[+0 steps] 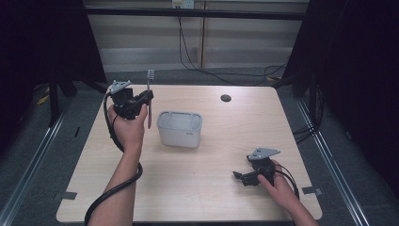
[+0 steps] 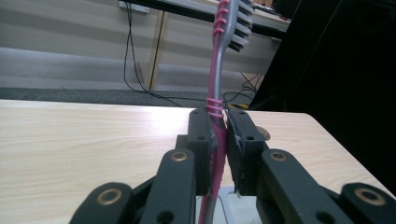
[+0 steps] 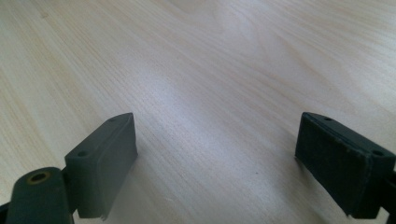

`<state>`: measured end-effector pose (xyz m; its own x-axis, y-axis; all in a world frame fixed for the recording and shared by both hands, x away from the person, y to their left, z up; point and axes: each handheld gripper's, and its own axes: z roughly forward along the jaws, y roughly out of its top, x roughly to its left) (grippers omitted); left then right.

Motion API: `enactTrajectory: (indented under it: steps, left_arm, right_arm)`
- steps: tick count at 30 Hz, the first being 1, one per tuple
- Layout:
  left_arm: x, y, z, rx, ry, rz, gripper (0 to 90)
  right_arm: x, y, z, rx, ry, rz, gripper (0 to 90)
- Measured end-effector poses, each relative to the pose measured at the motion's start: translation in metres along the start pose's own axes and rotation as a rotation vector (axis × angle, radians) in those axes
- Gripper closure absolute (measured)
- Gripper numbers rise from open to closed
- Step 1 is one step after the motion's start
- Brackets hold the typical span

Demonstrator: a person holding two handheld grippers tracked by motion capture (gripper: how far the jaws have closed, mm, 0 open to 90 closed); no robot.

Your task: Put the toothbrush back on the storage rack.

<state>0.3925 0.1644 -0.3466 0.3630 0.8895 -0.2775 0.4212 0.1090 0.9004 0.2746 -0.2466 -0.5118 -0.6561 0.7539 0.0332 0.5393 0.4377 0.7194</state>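
Gripping slim pink toothbrush (image 2: 215, 70) upright, left tongs (image 2: 222, 149); right tongs (image 3: 215, 163) spread wide

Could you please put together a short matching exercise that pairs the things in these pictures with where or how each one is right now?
Things:
1. toothbrush
2. white container
3. right gripper
4. left gripper

States:
A. open, low over bare wood near the table's front right
B. standing near the middle of the table
C. shut on a pink handle, raised left of the container
D. held upright, bristles at the top

Pairs: 1-D, 2-B, 3-A, 4-C
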Motion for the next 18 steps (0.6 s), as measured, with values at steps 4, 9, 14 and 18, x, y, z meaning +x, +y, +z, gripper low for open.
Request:
enactTrajectory:
  steps: [4,9,14,18]
  left_arm:
    - [-0.003,0.001,0.003,-0.003,-0.007,0.005,80.5]
    - [-0.005,0.001,0.007,-0.007,-0.018,0.003,80.6]
    - [-0.008,0.003,0.012,-0.004,-0.021,0.009,80.6]
    - [-0.010,0.003,0.017,-0.005,-0.020,0.014,80.6]
  right_arm:
    - [0.000,0.000,0.000,0.003,0.001,0.001,11.9]
    - [0.000,0.000,0.000,0.000,0.000,0.000,11.9]
    - [0.000,0.000,0.000,0.000,0.000,0.000,11.9]
    - [0.000,0.000,0.000,0.000,0.000,0.001,11.9]
